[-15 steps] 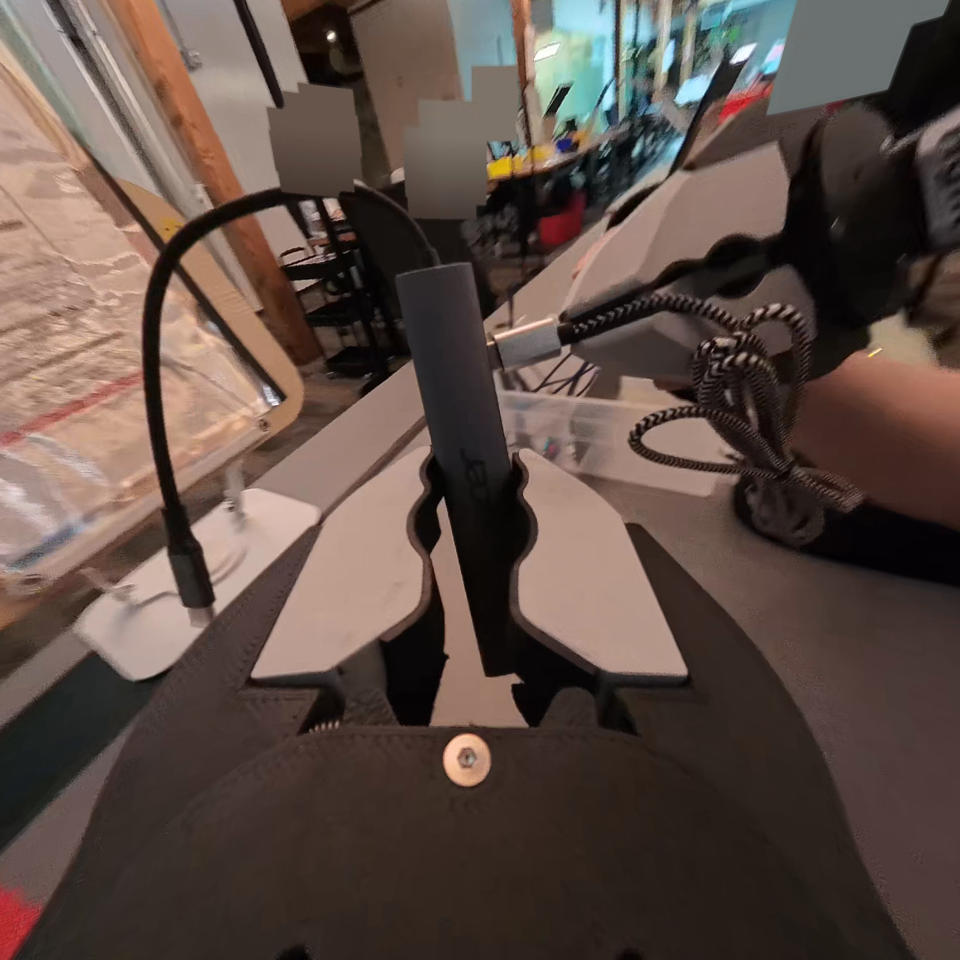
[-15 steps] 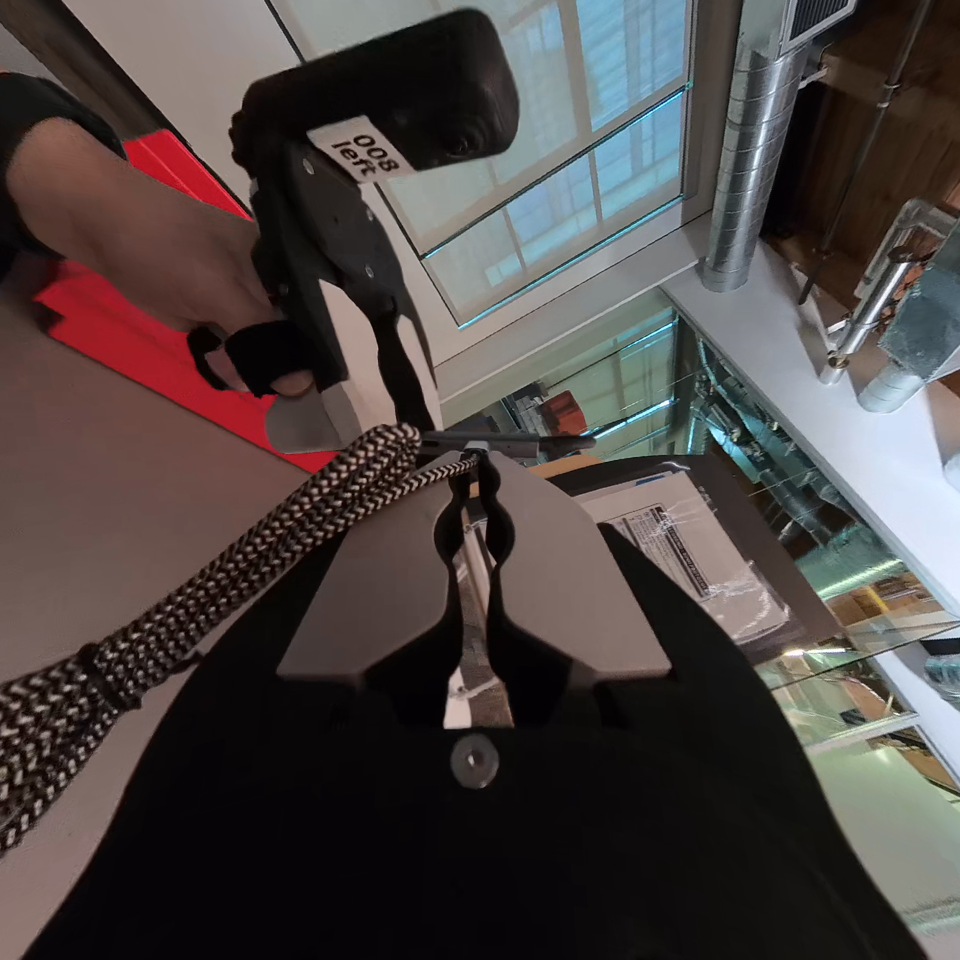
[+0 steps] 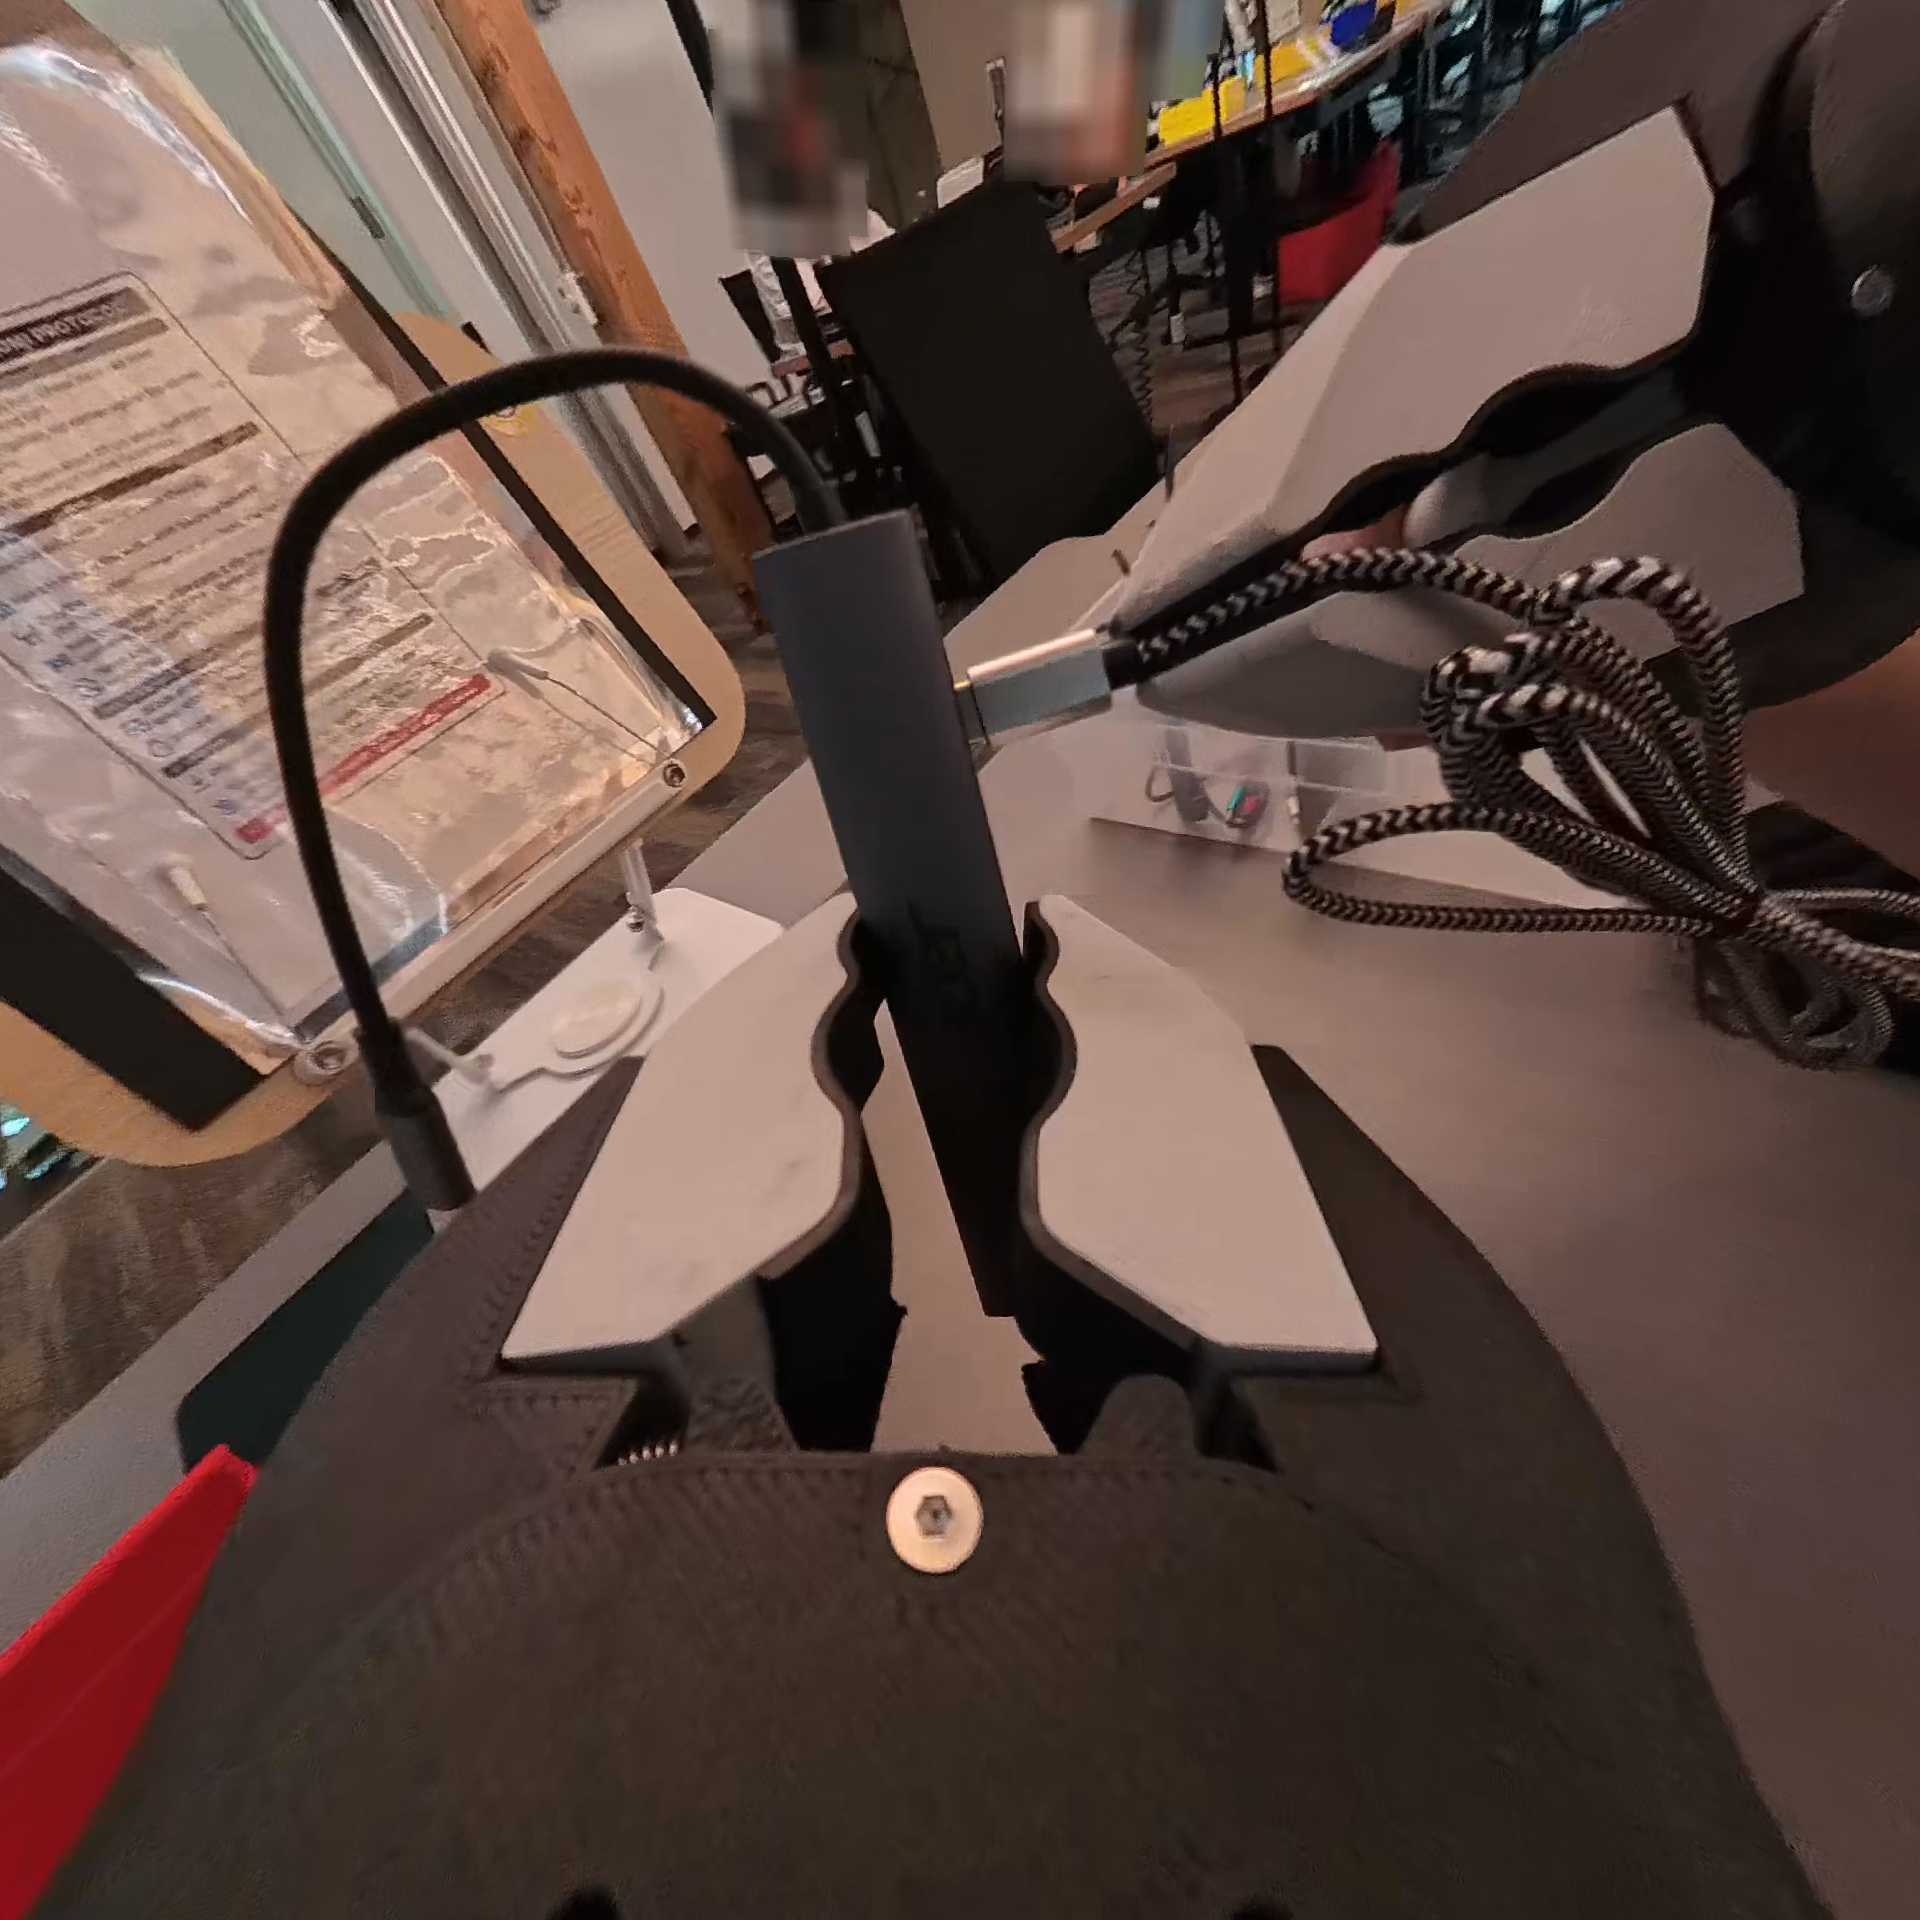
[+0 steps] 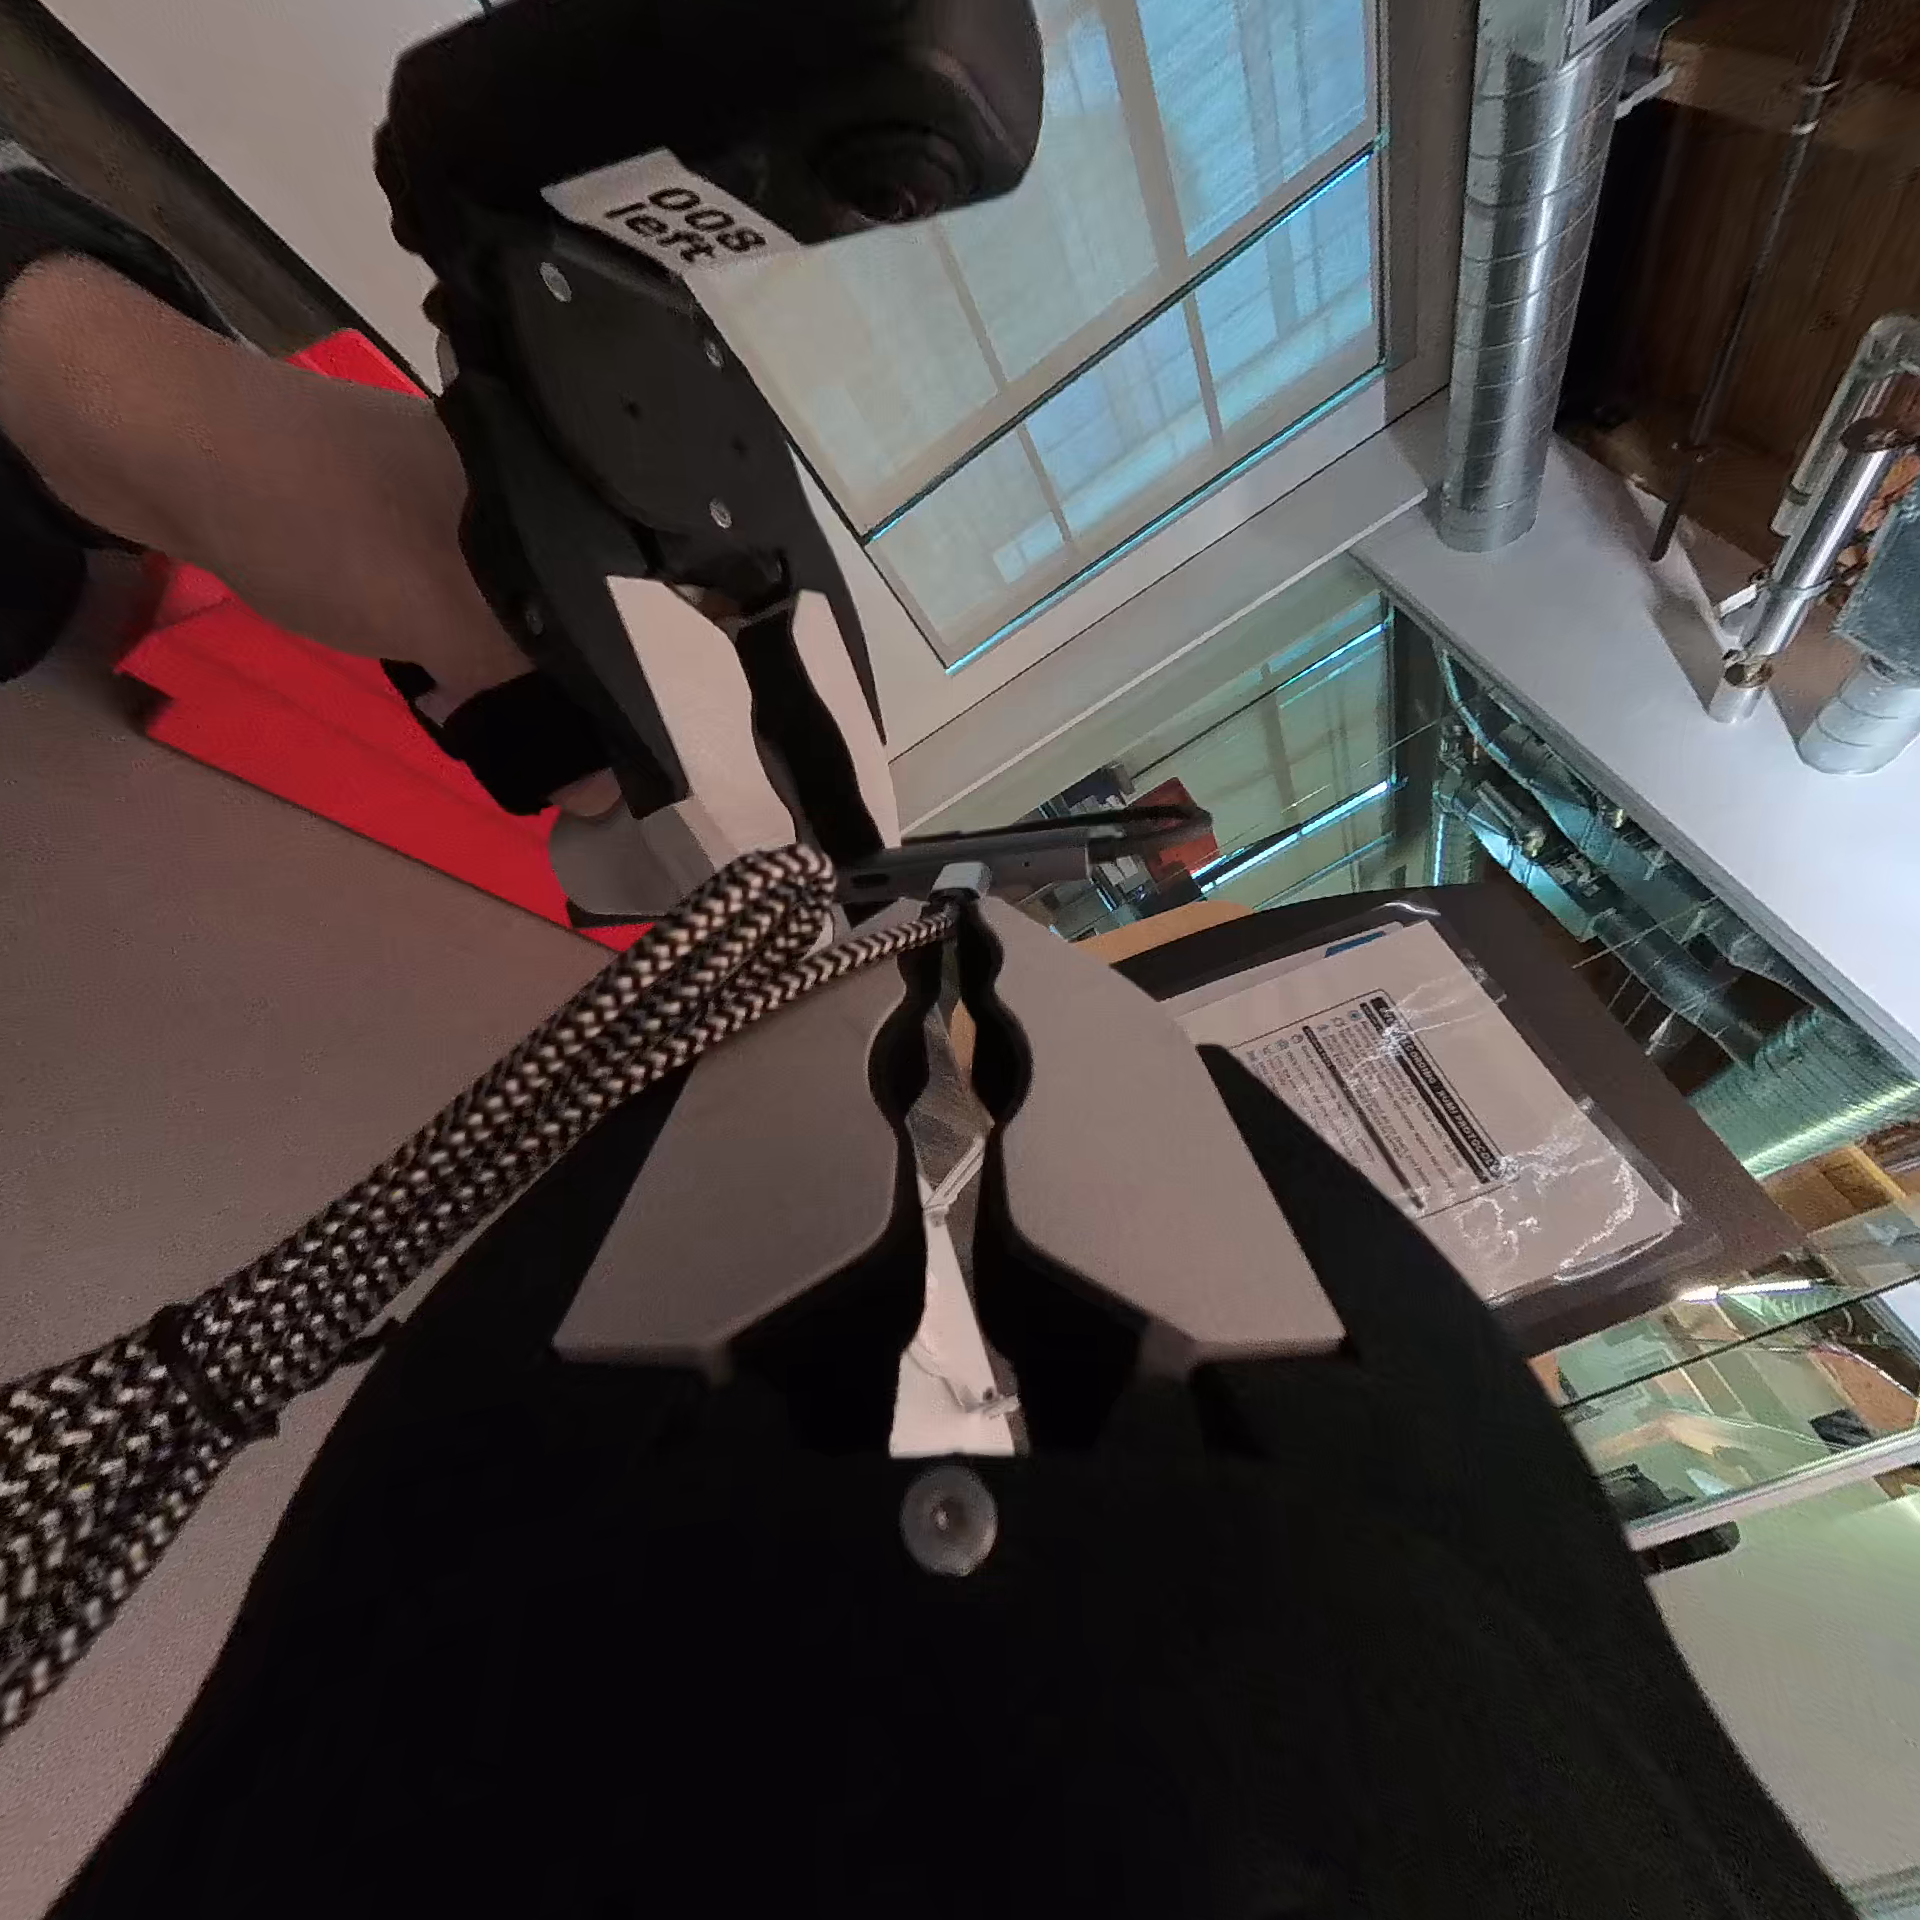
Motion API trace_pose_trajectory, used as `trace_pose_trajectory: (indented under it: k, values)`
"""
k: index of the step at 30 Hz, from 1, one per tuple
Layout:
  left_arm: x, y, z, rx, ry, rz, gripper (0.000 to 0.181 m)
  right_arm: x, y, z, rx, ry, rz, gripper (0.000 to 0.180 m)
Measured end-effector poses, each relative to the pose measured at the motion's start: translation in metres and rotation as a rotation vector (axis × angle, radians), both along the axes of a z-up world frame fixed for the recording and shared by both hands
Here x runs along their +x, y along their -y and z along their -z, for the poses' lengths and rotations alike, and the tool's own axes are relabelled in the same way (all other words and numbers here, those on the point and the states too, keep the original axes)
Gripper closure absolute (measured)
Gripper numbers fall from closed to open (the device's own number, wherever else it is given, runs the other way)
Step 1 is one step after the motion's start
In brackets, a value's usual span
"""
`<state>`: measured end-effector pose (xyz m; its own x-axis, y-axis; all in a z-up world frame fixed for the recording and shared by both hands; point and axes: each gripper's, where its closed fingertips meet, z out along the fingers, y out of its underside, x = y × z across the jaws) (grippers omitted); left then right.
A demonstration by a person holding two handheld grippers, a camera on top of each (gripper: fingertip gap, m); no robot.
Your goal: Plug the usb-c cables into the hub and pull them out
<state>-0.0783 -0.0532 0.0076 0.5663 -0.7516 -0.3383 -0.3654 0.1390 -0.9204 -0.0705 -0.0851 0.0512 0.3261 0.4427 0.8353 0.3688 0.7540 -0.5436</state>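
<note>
My left gripper (image 3: pixel 940 925) is shut on a dark grey hub (image 3: pixel 883 727) and holds it upright above the grey table (image 3: pixel 1558 1195). The hub's own black cable (image 3: pixel 312 644) loops off its top to the left and hangs free. My right gripper (image 3: pixel 1132 613) comes in from the right, shut on the silver usb-c plug (image 3: pixel 1039 686) of a black-and-white braided cable (image 3: pixel 1662 831). The plug is pressed against the hub's right side with almost no tip showing. In the right wrist view, my right gripper (image 4: pixel 961 914) holds the plug (image 4: pixel 961 883) against the hub (image 4: pixel 1029 847), with the braided cable (image 4: pixel 623 1049) trailing left.
A clear sign holder with a printed sheet (image 3: pixel 312 623) stands on a white base (image 3: pixel 665 956) at the left. A clear plastic box (image 3: pixel 1247 790) sits on the table behind the hub. A red sheet (image 3: pixel 104 1610) lies at the lower left. A person's forearm (image 4: pixel 260 499) holds the left gripper. My right fingertips sit around 5 centimeters from my left ones.
The silver plug has moved left into the hub's side; its bare tip showed before and is now almost hidden. Both grippers stay shut on what they hold.
</note>
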Motion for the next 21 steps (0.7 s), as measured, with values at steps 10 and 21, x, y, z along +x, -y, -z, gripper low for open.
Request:
trace_pose_trajectory:
  k: [10,21]
  values:
    - [-0.006,-0.008,0.004,0.015,-0.067,-0.106,0.156,-0.004,-0.006,0.004,-0.033,-0.027,0.018,0.176]
    - [-0.015,-0.009,-0.004,0.112,-0.153,-0.180,0.157,-0.001,-0.012,0.007,-0.063,-0.036,0.022,0.176]
